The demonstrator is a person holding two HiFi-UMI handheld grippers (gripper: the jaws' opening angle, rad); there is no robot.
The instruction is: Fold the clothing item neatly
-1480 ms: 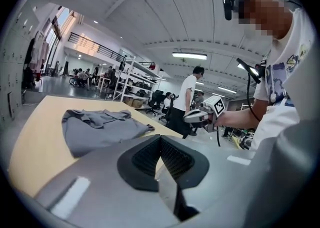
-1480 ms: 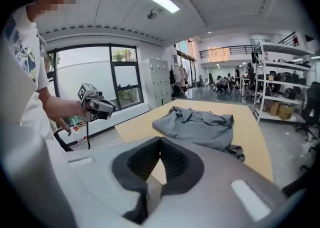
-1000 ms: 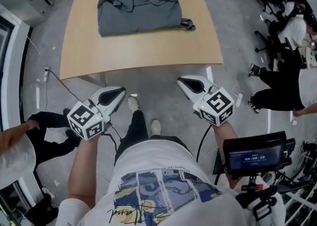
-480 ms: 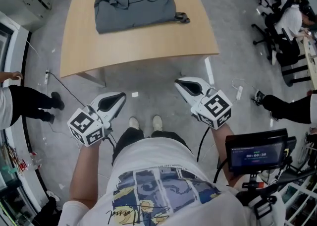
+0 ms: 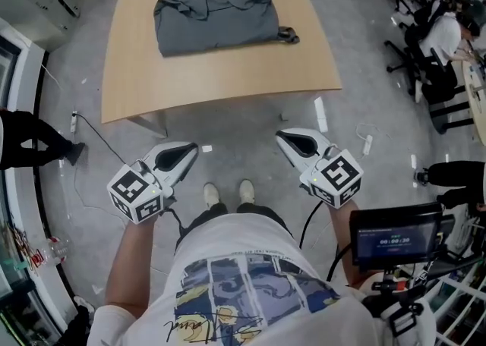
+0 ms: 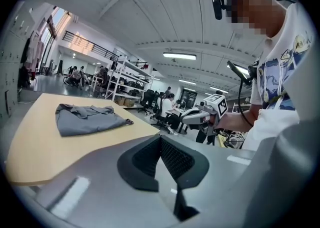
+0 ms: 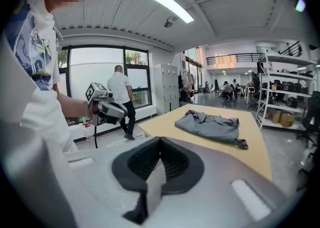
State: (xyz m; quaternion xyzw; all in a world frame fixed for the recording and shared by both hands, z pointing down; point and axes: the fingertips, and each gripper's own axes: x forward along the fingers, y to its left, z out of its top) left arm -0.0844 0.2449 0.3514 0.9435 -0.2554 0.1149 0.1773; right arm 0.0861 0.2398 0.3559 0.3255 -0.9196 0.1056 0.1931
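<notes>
The left gripper (image 5: 190,149), white-shelled with a black-and-white marker cube, hung at about 9 o'clock in the head view, over grey floor short of the table, its jaws pressed together on nothing. Its own view confirmed this: the black ribbed pads (image 6: 176,158) met in a closed seam with nothing between them. That view alone showed the strip lights overhead, the white metal storage racks (image 6: 121,79) at 10 o'clock and the wearer's white T-shirt with a blue print (image 6: 274,79) at 2 o'clock.

The folded grey collared shirt (image 5: 216,18) lay on the far half of the pale wooden table (image 5: 228,71), at 12 o'clock in the head view, collar away from the person and well apart from both grippers. A small dark strap end (image 5: 288,34) stuck out at the shirt's 3 o'clock edge. Only the head view showed the whole tabletop, and the person's pale shoes (image 5: 228,193) on the floor between the two grippers.

The right gripper (image 5: 282,136) hung at about 3 o'clock, likewise closed tight and empty, as its own view bore out. From there the shirt sat at 2 o'clock, the left gripper at 9 o'clock, and behind it a standing person in a white top (image 7: 120,89) by tall windows, seen in no other view. A black monitor (image 5: 395,234) sat at 4 o'clock in the head view only.
</notes>
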